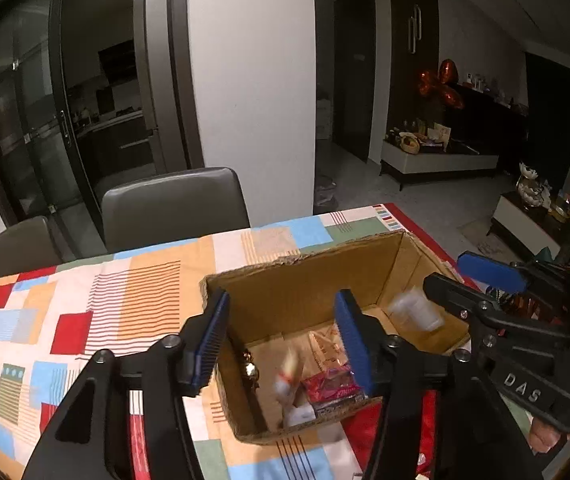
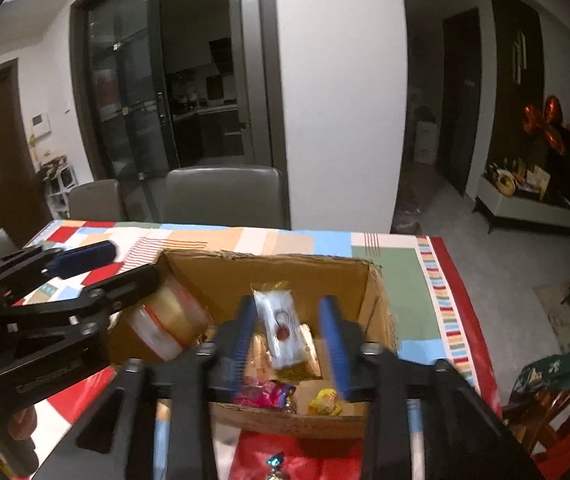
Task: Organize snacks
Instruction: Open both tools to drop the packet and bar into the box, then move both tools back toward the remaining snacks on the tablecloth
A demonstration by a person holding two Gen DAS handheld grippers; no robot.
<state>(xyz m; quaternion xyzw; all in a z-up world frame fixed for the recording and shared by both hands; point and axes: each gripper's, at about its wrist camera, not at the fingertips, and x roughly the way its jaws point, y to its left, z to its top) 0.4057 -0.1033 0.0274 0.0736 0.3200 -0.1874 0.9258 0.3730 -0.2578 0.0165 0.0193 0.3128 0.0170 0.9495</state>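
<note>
Black claw (image 1: 285,336), blue ribbed pads (image 1: 352,340)

- Both views are dim indoor shots; the room behind is murky, with the kitchen past the glass door (image 1: 37,120) darkest
- Light falls from above and in front, so the white pillar (image 1: 253,80) and the tablecloth (image 1: 85,304) are the brightest areas
- A small glint shows high on the fridge (image 1: 141,20)
- The box (image 1: 305,280) interior is shaded on its near wall
- Motion blur smears the snacks (image 2: 281,324) between the claw's fingers and the cup (image 1: 415,308) just right of it
- Fisheye bends door frames and walls; corners fall to black
- The black claw bodies lose detail in shadow
- Colours look warm and slightly noisy
</note>
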